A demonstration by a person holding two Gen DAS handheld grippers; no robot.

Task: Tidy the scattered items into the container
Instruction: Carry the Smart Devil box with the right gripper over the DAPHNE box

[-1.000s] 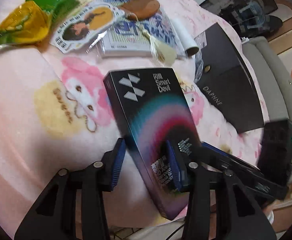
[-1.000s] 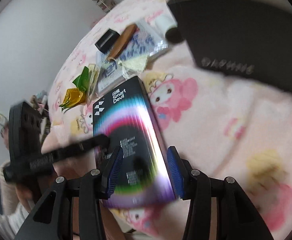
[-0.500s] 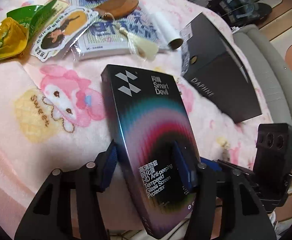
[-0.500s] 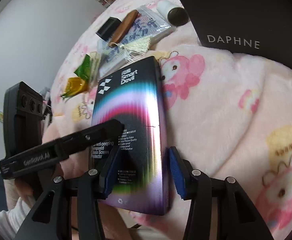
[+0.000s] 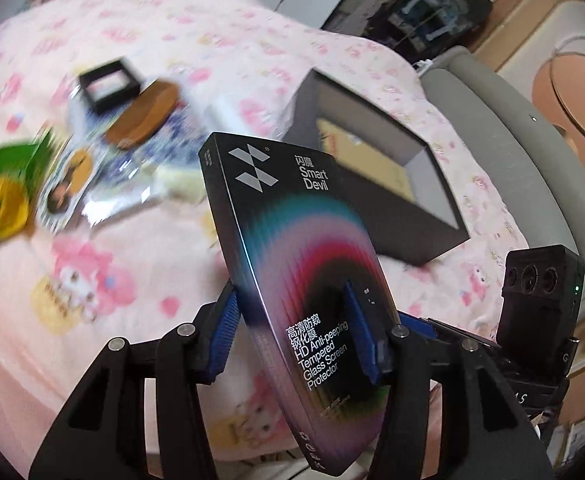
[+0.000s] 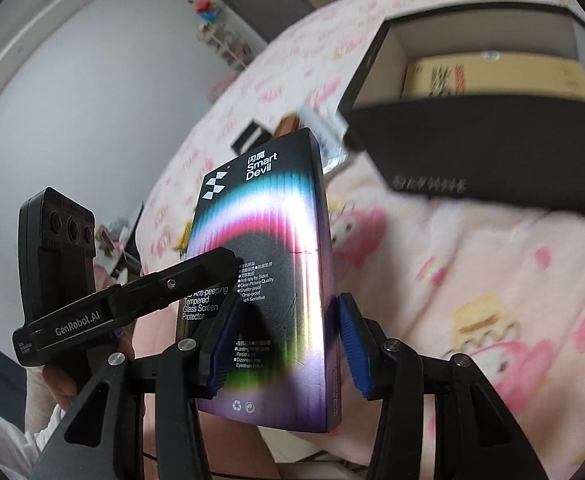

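- Far left on the pink cartoon-print blanket (image 5: 104,248), a yellow and green wrapper (image 5: 4,204) is lying blurred, with a printed character card (image 5: 68,184) just beside it.
- Behind those, a small black tray (image 5: 108,84) and a brown wooden piece (image 5: 144,114) are resting on a clear-wrapped packet (image 5: 124,168).
- In the middle, you are holding the Smart Devil screen protector box (image 5: 300,264) tilted up off the blanket, clear of everything around it.
- Your left gripper (image 5: 292,328) is clamping the box's lower half; its jaws are closing slightly, one blue pad under the box, the other on its printed face.
- Your right gripper (image 6: 282,344) is gripping the same box (image 6: 268,264) across its width, a pad on each long edge.
- To the right, the open black Daphne box (image 5: 372,176) is sitting on the blanket, with a tan package (image 6: 496,76) lying inside.
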